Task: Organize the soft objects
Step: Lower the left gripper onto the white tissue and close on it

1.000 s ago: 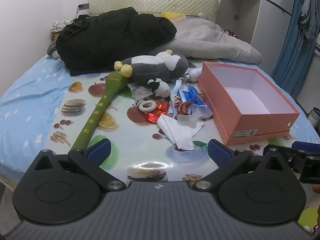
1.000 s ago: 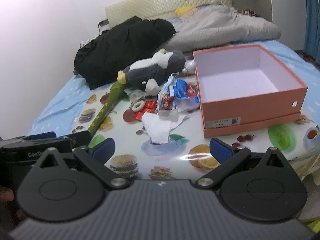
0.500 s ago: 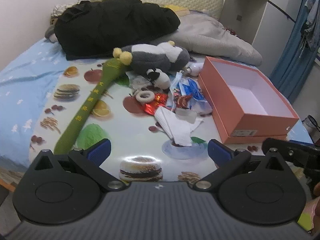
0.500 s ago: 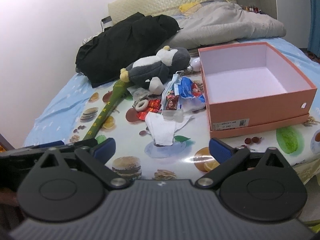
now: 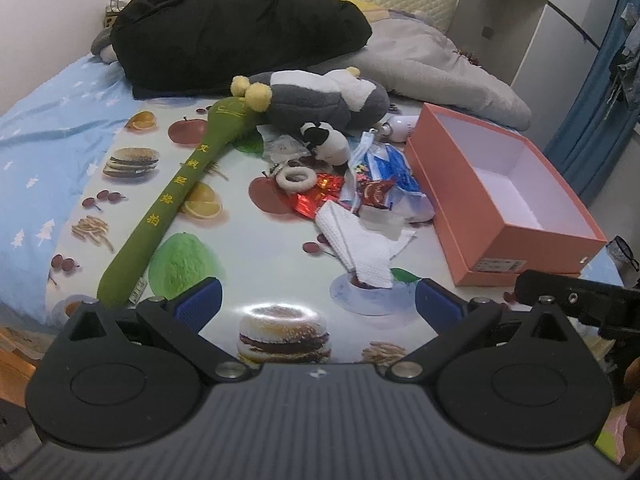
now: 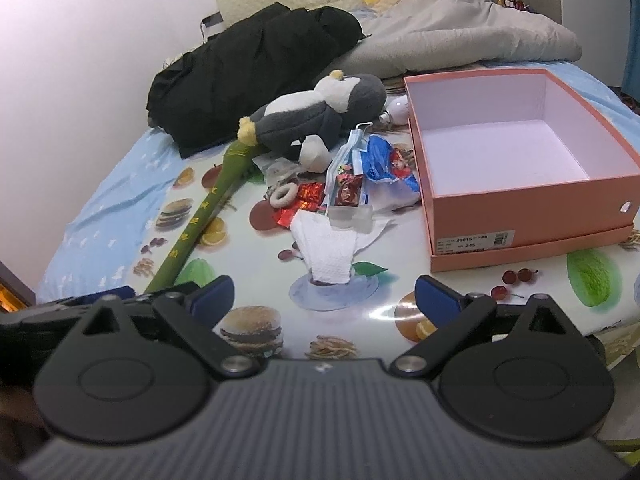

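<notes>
A grey and white plush penguin point(image 5: 320, 100) point(image 6: 316, 120) lies at the back of the printed mat. A long green plush stick point(image 5: 180, 200) point(image 6: 200, 216) lies on its left. A small white plush point(image 5: 326, 144) lies in front of the penguin. A white folded cloth point(image 5: 356, 240) point(image 6: 328, 248) lies in the middle, beside snack wrappers point(image 5: 376, 184). An empty orange box point(image 5: 500, 196) point(image 6: 516, 164) stands at the right. My left gripper point(image 5: 318, 304) and my right gripper point(image 6: 324, 300) are both open and empty, near the front edge of the mat.
A black coat point(image 5: 240, 28) and a grey blanket point(image 5: 440, 76) are piled at the head of the bed. A white ring point(image 5: 296, 176) lies among the clutter. A blue curtain point(image 5: 600, 100) hangs at the right.
Both grippers have moved forward and closer to the mat. The objects have not moved. Both grippers stay open.
</notes>
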Demonstrator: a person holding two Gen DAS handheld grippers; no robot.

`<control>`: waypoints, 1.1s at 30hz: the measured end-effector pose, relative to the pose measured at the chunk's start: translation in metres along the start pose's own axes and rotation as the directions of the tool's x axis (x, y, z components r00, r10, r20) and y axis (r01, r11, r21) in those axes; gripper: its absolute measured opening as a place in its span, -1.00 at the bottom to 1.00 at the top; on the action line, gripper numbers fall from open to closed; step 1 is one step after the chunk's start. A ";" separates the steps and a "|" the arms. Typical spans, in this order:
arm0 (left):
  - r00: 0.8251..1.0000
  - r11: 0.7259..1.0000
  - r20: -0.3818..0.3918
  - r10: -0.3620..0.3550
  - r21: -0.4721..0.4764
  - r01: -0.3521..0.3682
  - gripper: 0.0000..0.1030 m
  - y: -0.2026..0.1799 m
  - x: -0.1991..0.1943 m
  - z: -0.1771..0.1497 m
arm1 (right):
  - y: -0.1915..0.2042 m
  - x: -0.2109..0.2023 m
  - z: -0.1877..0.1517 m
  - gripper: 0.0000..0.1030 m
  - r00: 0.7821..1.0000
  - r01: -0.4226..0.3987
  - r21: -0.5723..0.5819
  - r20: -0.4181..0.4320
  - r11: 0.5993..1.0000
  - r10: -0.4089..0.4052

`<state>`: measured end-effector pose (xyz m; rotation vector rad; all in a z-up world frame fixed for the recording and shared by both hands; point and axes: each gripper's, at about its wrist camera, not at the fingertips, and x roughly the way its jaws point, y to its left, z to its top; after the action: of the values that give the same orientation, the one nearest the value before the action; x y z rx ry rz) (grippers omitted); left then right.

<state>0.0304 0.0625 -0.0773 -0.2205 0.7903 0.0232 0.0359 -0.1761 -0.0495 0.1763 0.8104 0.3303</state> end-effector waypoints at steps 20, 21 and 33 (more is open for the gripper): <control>0.997 0.999 -0.070 -0.011 -0.042 0.008 0.97 0.023 0.058 0.014 | 0.002 0.067 0.027 0.56 0.996 -0.031 0.008 -0.079 0.999 0.032; 0.997 0.999 -0.073 -0.011 -0.041 0.008 0.94 0.023 0.060 0.015 | 0.003 0.071 0.028 0.56 0.996 -0.037 0.008 -0.078 0.999 0.037; 0.993 0.999 -0.116 -0.019 -0.042 0.015 0.79 0.032 0.106 0.026 | 0.019 0.113 0.051 0.55 0.992 -0.090 -0.012 -0.086 0.996 0.088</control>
<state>0.1198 0.0926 -0.1404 -0.2697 0.9051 0.0107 0.1418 -0.1192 -0.0864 0.1848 0.8862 0.4306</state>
